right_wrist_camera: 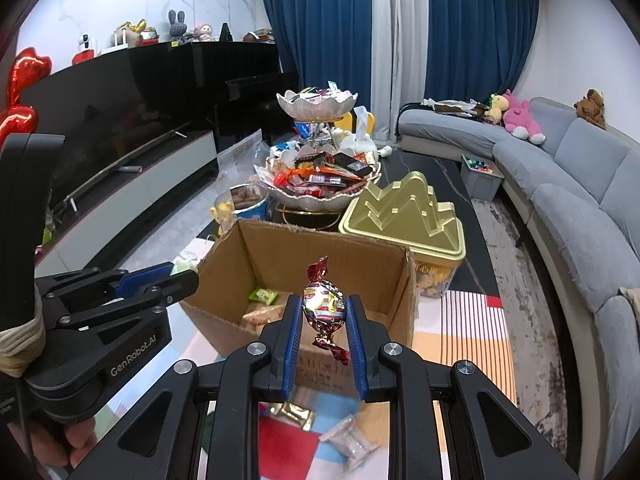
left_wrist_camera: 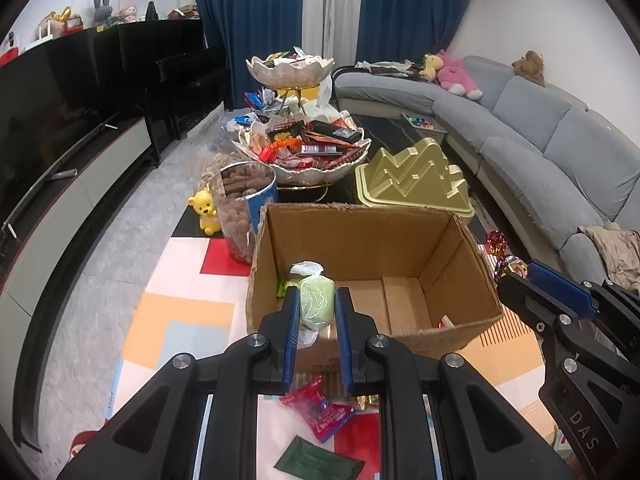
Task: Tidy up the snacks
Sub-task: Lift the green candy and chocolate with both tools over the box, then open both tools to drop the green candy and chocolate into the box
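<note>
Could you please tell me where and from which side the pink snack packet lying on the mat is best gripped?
Grip the pink snack packet across its narrow width, coming straight down from above. It lies flat on the mat, so only its crinkled edges give the gripper purchase.

Even indoor brightness, soft shadows, strong fisheye bending at dark corners (vignetted) — foreground slightly blurred.

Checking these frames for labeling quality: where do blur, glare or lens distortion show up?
Left wrist view: fisheye bends the TV stand and sofa; green-wrapped snack is soft. Right wrist view: black corner vignette, foil candy glints, snacks under the fingers are blurred.
</note>
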